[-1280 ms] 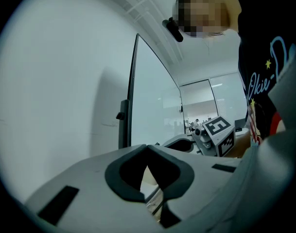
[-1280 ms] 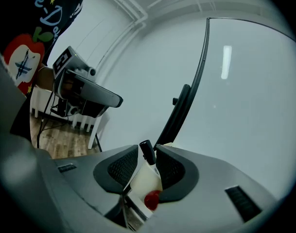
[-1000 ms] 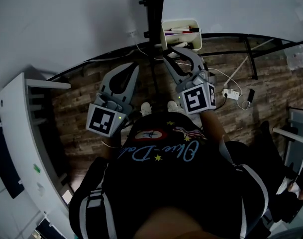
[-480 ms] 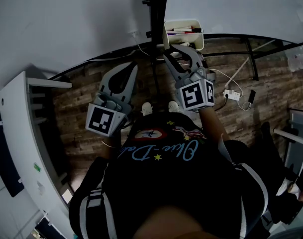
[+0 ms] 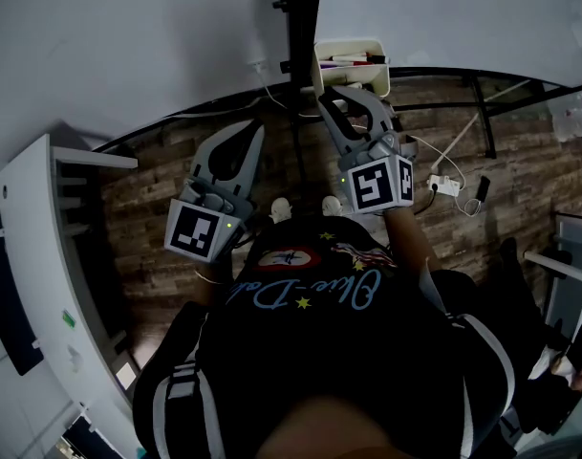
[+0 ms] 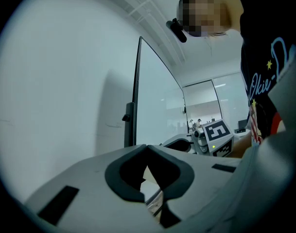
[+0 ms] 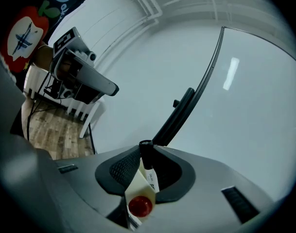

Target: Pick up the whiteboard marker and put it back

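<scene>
Both jaws of the grey plastic right gripper [image 5: 336, 96] [image 7: 142, 148] are pinched on a slim whiteboard marker [image 7: 147, 161] with a white barrel and a black cap. The marker stands between the pads with its cap at the jaw tips, just below a small white plastic tray [image 5: 351, 46] of markers beside a black upright post [image 5: 300, 8]. The grey plastic left gripper [image 5: 255, 130] [image 6: 147, 148] is raised alongside, its jaws closed tip to tip on nothing.

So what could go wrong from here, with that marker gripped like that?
The right gripper pinches the whiteboard marker over a short stretch, so it might swivel or slip out. The white tray already holds other markers, so this one could knock them or catch on the rim.
</scene>
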`<state>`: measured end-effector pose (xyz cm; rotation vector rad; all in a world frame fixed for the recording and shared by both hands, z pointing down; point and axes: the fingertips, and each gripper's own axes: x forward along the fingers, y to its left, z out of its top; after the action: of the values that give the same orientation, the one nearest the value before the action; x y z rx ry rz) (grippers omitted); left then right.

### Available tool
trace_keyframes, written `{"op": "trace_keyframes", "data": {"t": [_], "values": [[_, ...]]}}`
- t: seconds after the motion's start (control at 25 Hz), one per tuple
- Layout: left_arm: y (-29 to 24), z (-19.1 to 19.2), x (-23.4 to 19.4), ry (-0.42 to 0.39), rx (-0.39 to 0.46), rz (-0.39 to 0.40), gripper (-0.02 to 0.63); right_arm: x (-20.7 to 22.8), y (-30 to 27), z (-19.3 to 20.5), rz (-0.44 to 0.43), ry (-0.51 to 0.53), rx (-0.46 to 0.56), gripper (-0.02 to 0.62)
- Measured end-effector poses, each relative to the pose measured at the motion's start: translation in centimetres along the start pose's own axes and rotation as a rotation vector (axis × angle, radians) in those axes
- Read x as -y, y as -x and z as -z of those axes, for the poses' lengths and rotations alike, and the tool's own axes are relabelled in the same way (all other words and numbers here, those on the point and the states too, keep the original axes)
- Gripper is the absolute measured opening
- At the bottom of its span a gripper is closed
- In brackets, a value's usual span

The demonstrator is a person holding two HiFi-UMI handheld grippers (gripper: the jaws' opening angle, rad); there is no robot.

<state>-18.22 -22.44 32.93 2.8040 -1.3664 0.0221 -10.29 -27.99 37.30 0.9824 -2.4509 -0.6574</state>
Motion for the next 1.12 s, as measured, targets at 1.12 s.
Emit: {"op": "trace_keyframes", "data": {"t": [1.12], "values": [[-1.8, -0.2, 2.0, -0.006, 0.001, 0.042, 0.0, 3.9, 2.9, -1.3, 0.074, -0.223, 0.122, 0.081]]}}
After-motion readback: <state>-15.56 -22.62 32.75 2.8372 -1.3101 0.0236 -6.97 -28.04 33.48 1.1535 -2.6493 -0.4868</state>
